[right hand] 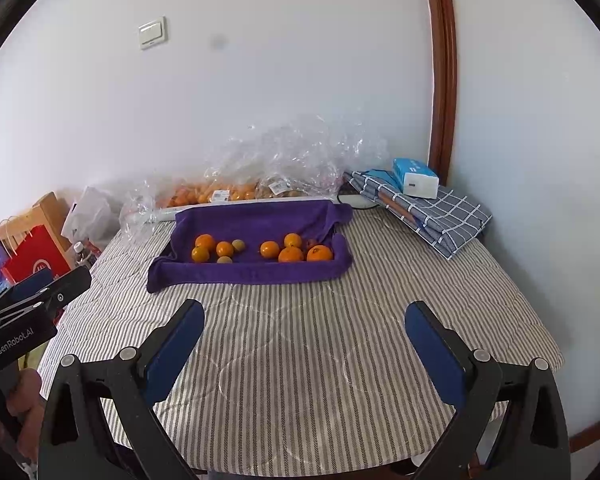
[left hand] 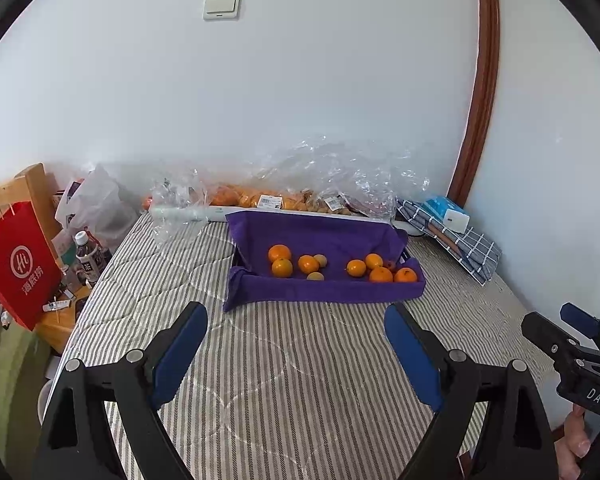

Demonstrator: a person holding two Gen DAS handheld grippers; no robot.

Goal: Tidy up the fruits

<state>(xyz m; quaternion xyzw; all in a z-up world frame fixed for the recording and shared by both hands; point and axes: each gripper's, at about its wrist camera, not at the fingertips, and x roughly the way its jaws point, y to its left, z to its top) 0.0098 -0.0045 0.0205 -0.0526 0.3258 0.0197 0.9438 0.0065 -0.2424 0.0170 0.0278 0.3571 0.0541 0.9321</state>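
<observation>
A tray lined with a purple towel [left hand: 324,236] [right hand: 260,216] sits at the far side of the striped table. Several oranges lie in it in two groups, left [left hand: 282,267] [right hand: 201,254] and right [left hand: 381,275] [right hand: 291,255], with a few small yellowish fruits [left hand: 315,277] [right hand: 224,260] among them. My left gripper [left hand: 296,320] is open and empty, above the table short of the tray. My right gripper [right hand: 304,318] is open and empty, also short of the tray; it shows at the right edge of the left wrist view [left hand: 572,332].
Clear plastic bags of more oranges [left hand: 244,198] [right hand: 212,192] lie behind the tray by the wall. A folded checked cloth [left hand: 464,248] [right hand: 436,212] with a blue tissue pack [right hand: 416,178] lies at the back right. A red paper bag [left hand: 18,264] and bottles [left hand: 87,258] stand left of the table.
</observation>
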